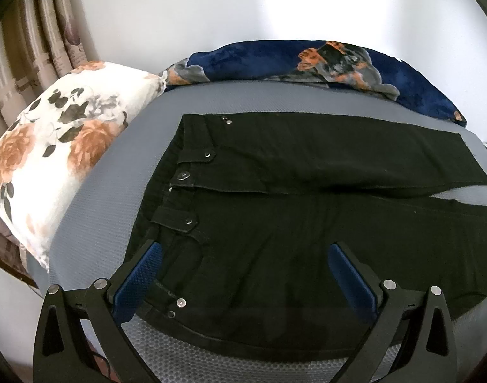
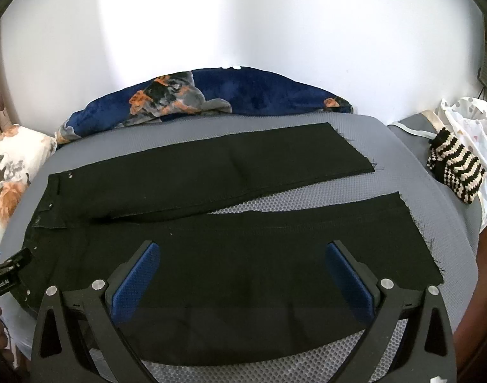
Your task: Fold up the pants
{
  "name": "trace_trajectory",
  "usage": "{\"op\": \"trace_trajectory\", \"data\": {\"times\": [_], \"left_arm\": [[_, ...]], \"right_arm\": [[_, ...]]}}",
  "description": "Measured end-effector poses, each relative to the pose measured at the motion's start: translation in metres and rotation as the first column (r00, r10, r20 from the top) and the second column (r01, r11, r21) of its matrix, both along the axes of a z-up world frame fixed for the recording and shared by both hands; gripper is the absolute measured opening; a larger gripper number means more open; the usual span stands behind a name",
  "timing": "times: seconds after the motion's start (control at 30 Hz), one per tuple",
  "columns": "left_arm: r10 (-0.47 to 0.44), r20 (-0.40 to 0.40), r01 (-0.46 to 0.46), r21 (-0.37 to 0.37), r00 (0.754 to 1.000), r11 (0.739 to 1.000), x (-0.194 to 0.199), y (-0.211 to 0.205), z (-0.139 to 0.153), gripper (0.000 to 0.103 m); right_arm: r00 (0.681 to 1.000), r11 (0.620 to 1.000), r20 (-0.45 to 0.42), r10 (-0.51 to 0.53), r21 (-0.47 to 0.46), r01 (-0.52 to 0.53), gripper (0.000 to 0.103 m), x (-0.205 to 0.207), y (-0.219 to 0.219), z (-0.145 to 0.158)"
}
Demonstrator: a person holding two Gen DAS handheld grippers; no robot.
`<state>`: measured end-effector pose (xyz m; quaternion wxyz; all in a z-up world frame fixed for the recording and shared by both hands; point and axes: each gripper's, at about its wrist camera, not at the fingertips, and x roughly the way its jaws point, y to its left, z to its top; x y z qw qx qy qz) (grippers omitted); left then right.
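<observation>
Black pants (image 2: pixel 230 255) lie flat across a grey mattress (image 2: pixel 307 201), both grippers (image 1: pixel 243 274) (image 2: pixel 242 271) hovering wide-jawed over the near edge; floral pillow (image 1: pixel 52 146), blue blanket (image 2: pixel 243 92) and striped knit (image 2: pixel 454 172) crowd its borders.

Pants (image 1: pixel 307 223) flat on grey bed (image 1: pixel 116 166)

The left gripper (image 1: pixel 245 273) has its two blue fingers (image 1: pixel 138 282) spread wide apart, holding nothing. The right gripper (image 2: pixel 243 274) is spread wide too, with nothing between its fingers (image 2: pixel 350 282). Both point forward and a bit down.
</observation>
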<state>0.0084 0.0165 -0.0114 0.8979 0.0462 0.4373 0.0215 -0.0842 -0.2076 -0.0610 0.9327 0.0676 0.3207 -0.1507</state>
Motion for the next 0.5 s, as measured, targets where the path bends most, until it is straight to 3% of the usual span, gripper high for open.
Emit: {"op": "trace_trajectory", "data": {"times": [0.5], "left_arm": [[0.002,0.001,-0.002,0.001,1.0,1.0,-0.0009,0.0033,0.0007,0.103]], "right_arm": [[1.0,1.0,0.003,-0.003,0.003,0.003,0.103,-0.0008,-0.0001,0.0011]]}}
